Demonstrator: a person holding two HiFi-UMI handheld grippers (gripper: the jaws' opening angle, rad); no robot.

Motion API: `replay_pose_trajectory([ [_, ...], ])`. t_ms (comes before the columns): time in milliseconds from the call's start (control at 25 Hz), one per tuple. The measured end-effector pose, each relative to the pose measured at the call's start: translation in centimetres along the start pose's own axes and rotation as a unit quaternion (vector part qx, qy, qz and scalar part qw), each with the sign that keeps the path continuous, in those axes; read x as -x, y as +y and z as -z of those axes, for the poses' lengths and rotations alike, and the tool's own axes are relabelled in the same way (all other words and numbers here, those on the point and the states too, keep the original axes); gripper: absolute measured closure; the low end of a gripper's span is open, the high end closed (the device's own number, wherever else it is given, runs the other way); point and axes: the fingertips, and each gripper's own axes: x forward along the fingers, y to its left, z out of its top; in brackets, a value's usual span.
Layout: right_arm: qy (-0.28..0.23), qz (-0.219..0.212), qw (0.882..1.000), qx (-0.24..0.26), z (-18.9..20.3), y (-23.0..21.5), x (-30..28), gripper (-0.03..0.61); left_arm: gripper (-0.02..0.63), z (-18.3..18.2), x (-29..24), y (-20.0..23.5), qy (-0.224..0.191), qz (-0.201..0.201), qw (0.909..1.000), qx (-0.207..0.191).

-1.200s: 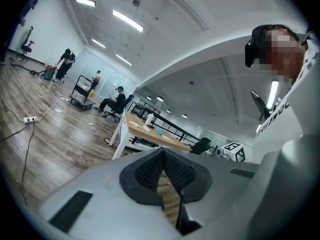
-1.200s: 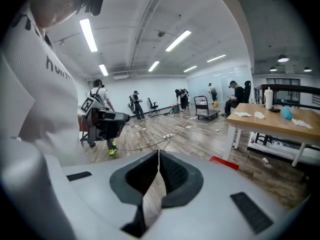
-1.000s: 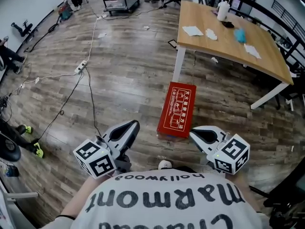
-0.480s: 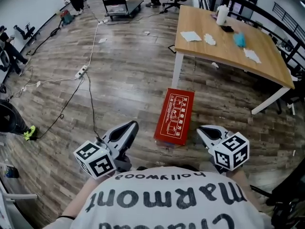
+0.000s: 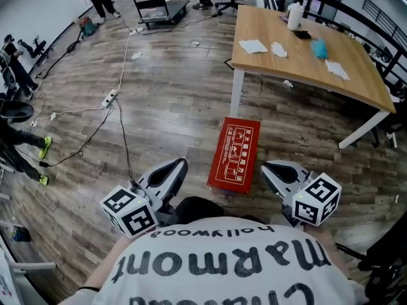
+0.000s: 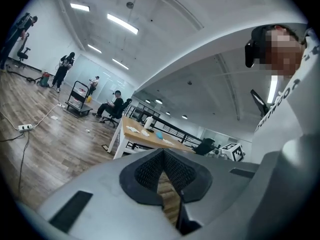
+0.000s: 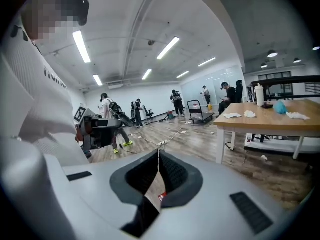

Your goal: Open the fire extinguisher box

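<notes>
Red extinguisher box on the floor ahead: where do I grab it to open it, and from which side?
The red box lies flat, printed face up, so only its edges offer a hold. Try the near short edge, coming from your side with the right gripper, the closest one. No handle, latch or hinge shows, so the opening side can't be told.

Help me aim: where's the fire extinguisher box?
Head view: fire extinguisher box lies on the floor between left gripper and right gripper, near the table leg.
</notes>
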Motion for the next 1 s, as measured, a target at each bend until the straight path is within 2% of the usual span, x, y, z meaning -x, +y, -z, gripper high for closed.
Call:
replay_pose_trajectory([
  [160, 0.013, -0.014, 1.000, 0.007, 0.2, 0.6, -0.8, 0.566, 0.606, -0.2, -0.2, 1.2, 0.006, 0.004, 0.9999, 0.008],
  [400, 0.021, 0.024, 0.999, -0.008, 0.7, -1.4, -2.8, 0.566, 0.606, -0.2, -2.6, 4.5, 0.029, 0.031, 0.9989, 0.022],
  [720, 0.022, 0.078, 0.994, -0.076, 0.5, -3.6, -6.8, 0.566, 0.606, -2.0, -7.4, 9.3, 0.095, 0.081, 0.9918, 0.026],
  [880, 0.024, 0.074, 0.992, -0.099, 0.5, -4.1, -9.4, 0.566, 0.606, -2.6, -9.0, 12.3, 0.112, 0.082, 0.9896, 0.037],
  [1000, 0.040, 0.073, 0.988, -0.127, 1.7, -4.3, -10.5, 0.566, 0.606, -2.1, -9.8, 14.1, 0.132, 0.073, 0.9882, 0.029],
])
